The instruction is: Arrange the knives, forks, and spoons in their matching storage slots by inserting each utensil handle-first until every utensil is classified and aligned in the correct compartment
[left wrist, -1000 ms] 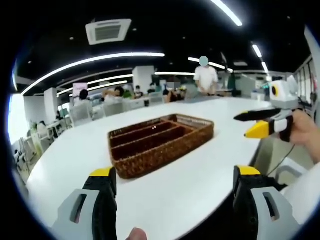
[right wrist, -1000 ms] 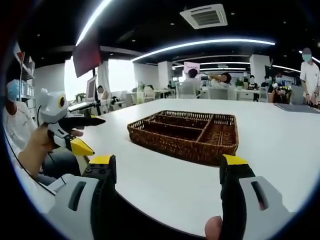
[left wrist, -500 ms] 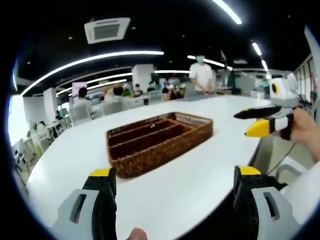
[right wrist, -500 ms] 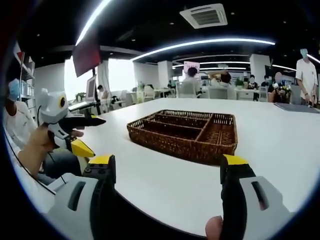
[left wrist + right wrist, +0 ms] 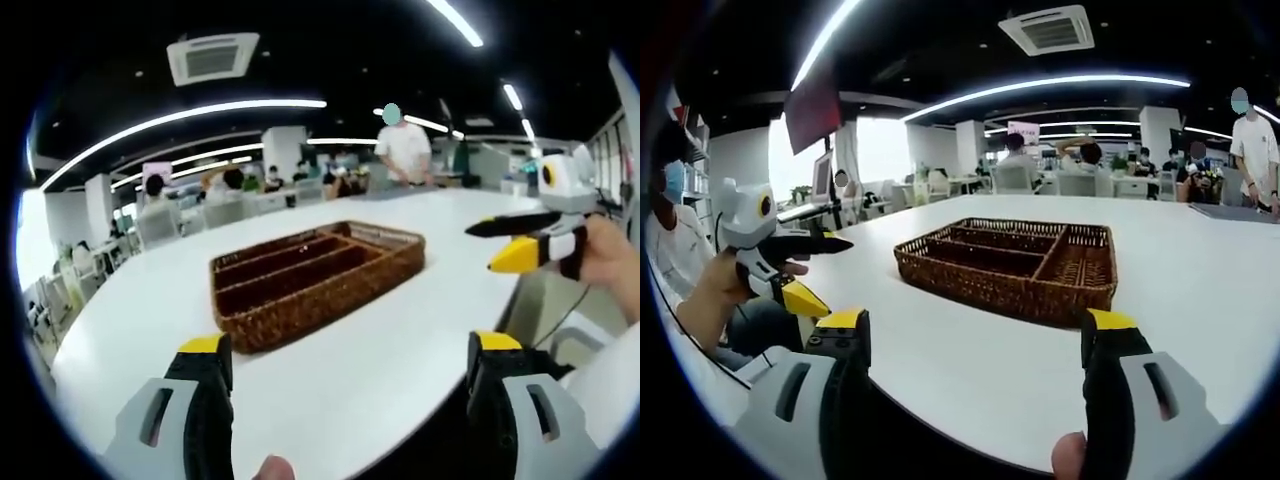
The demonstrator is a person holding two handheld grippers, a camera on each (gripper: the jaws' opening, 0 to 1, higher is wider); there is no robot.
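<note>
A brown wicker tray [image 5: 315, 285] with long divided compartments lies on the white table [image 5: 140, 310]; the compartments I can see into look bare. My left gripper [image 5: 350, 345] is open, its yellow-tipped jaws wide apart short of the tray and holding nothing. To its right, a hand holds my right gripper [image 5: 480, 248] above the table's edge. In the right gripper view the same tray [image 5: 1015, 265] sits ahead of my right gripper [image 5: 977, 320], which is open and holds nothing. My left gripper [image 5: 835, 277] comes in from the left there, off the table's near corner, with its jaws parted.
The table [image 5: 1200, 270] stretches far beyond the tray. A person in white [image 5: 400, 150] stands at its far end, also seen as the person [image 5: 1255, 140] at the right. Seated people and desks fill the office behind. A hand [image 5: 715, 290] grips the left tool.
The standing person at the far end has shifted a little. The left gripper view has drifted slightly. Both grippers and the tray stay as they were.
</note>
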